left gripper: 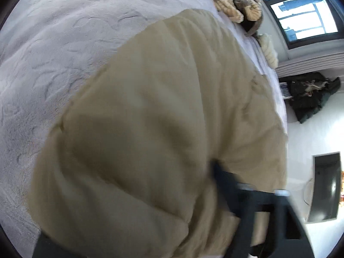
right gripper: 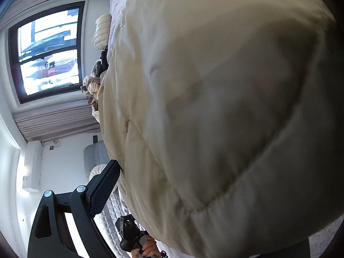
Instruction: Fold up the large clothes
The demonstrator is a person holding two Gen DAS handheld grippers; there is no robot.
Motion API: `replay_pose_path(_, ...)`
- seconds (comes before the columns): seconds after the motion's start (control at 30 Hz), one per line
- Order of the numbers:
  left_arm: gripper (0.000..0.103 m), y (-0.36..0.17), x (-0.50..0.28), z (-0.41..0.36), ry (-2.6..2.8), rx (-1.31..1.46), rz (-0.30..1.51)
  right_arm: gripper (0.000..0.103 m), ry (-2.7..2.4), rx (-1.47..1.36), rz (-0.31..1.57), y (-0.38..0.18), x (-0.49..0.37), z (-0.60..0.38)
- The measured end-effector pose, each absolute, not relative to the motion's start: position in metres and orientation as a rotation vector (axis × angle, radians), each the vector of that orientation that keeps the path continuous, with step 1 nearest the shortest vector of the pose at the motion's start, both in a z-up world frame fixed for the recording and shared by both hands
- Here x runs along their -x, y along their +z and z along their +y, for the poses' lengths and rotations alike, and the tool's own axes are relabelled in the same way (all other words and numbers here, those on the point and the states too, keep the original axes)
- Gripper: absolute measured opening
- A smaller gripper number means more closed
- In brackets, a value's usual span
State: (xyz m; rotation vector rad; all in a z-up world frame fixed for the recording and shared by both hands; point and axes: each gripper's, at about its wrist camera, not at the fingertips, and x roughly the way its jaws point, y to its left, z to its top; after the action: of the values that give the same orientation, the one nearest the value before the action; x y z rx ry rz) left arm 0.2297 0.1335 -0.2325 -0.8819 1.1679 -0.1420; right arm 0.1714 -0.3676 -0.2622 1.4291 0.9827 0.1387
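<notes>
A large beige padded jacket (left gripper: 163, 129) is spread over a pale textured bedspread (left gripper: 53, 53) and fills most of both wrist views. The left gripper (left gripper: 215, 172) is blurred, its dark finger (left gripper: 225, 182) pressed against the jacket; whether it is clenched cannot be told. Of the right gripper (right gripper: 120, 172), only one finger (right gripper: 103, 189) is seen, lying along the jacket's edge, so its state cannot be told. A heap of other clothes (left gripper: 236, 2) is seen at the bed's far end, below a window (left gripper: 301, 10).

A home bedroom. A bed (left gripper: 53, 43) with a pale textured cover fills the space, beside a curtained window (right gripper: 49, 51). A wall television (left gripper: 325, 187) hangs nearby.
</notes>
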Motion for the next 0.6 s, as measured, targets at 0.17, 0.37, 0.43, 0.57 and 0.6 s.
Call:
replay_pose_path(0.17,0.021,-0.212,-0.230,0.134,-0.199,0.853,1.128,0.044,0.120,-1.474,0.994,-0.264,-0.166,-0.368)
replay_pose_path(0.37,0.018,-0.179,-0.219,0.140,-0.281,0.842,1.075,0.024,0.189,-1.475,0.923,-0.244,-0.159,-0.363)
replay_pose_path(0.43,0.018,-0.169,-0.209,0.140,-0.303,0.811,1.080,0.024,0.214,-1.470,0.898,-0.234,-0.153,-0.363)
replay_pose_path(0.57,0.018,-0.153,-0.192,0.147,-0.342,0.810,1.079,0.024,0.231,-1.449,0.883,-0.221,-0.134,-0.358)
replay_pose_path(0.6,0.018,-0.150,-0.186,0.150,-0.354,0.812,1.078,0.024,0.235,-1.446,0.881,-0.218,-0.125,-0.356)
